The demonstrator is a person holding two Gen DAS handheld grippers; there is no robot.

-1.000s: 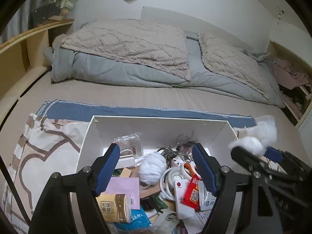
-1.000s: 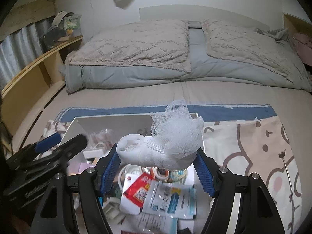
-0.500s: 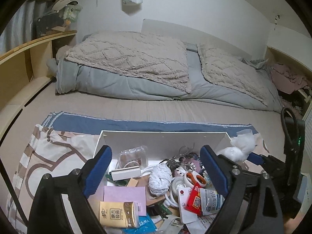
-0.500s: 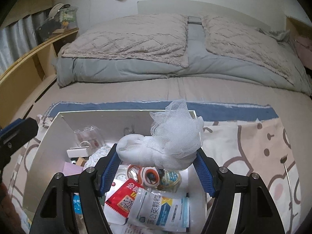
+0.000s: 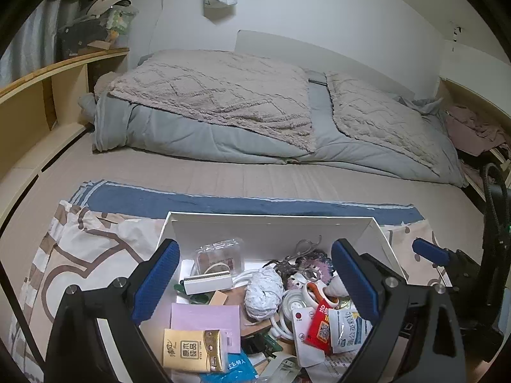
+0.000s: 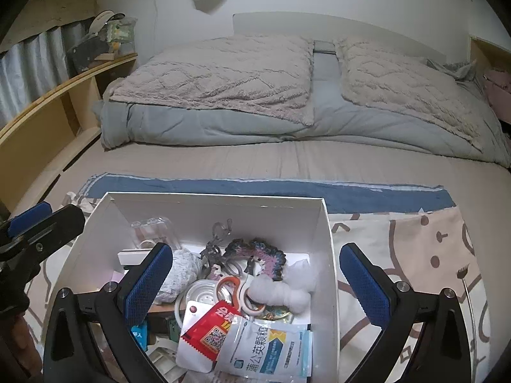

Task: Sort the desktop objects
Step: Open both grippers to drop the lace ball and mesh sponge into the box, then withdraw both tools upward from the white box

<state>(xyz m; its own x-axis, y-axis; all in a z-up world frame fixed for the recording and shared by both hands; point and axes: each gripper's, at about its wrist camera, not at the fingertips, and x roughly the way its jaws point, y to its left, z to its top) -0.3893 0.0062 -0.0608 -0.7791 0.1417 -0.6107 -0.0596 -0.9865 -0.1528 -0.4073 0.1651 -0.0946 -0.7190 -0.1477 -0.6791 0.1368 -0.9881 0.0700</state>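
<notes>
Two claws spread: left claw (image 5: 254, 282), right claw (image 6: 255, 282) | sachet (image 6: 270, 348) reads 蒲公英颗粒 | white box (image 6: 329, 249)

One white box (image 6: 325, 242) is sitting in the lower middle of the frame, and two grippers are showing, the left gripper (image 5: 252, 284) and the right gripper (image 6: 255, 284). Lying inside the box are one pair of scissors (image 6: 238, 290), one white gauze roll (image 6: 281, 292), one crumpled paper ball (image 5: 263, 292), one tissue pack (image 5: 191, 349), one red sachet (image 6: 209, 328) and one clear case (image 5: 220, 257). Two pillows (image 6: 217, 70) are resting at the upper middle.
</notes>
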